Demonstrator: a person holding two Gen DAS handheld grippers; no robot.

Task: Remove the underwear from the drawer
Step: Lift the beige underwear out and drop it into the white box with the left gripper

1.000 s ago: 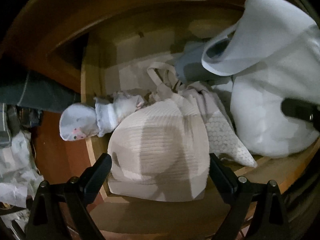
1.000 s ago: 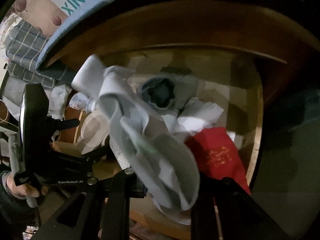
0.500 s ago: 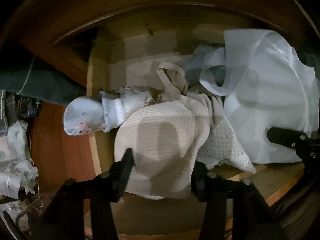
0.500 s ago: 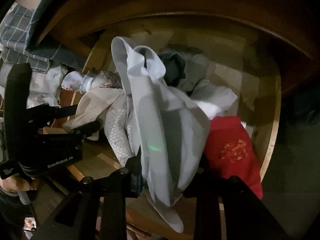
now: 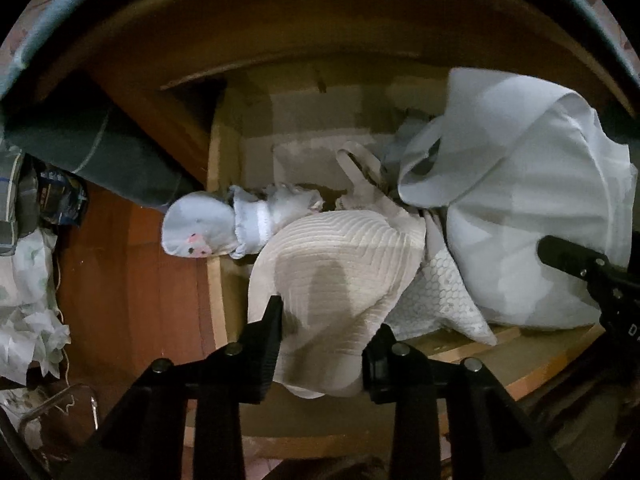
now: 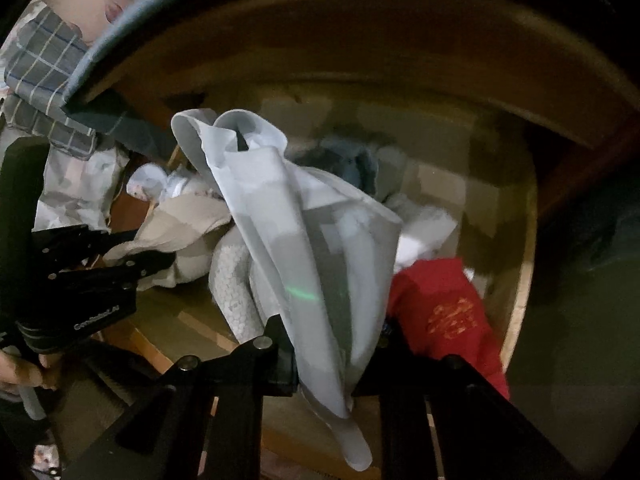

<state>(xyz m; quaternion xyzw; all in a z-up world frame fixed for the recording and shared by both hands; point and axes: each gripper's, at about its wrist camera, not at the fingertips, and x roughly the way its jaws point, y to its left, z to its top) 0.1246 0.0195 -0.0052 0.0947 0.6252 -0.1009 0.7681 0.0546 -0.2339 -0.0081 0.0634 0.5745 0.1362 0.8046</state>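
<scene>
Both grippers clamped on garments over the open drawer, neither piece clear yet.

The left gripper (image 5: 324,340) is closing on the beige ribbed underwear (image 5: 340,272), its jaws pinching the near edge while the cloth rests on the drawer's (image 5: 532,376) front corner. The right gripper (image 6: 332,344) is clenched on a pale grey garment (image 6: 296,232), which hangs bunched above the drawer. Judging by this, two pieces are gripped and must be carried out. Left inside I count at least four: a white honeycomb-textured piece (image 6: 232,280), a red one with gold print (image 6: 444,312), a blue-grey one (image 6: 352,164), and a small frilled pale-blue item (image 5: 208,228) over the side wall.
</scene>
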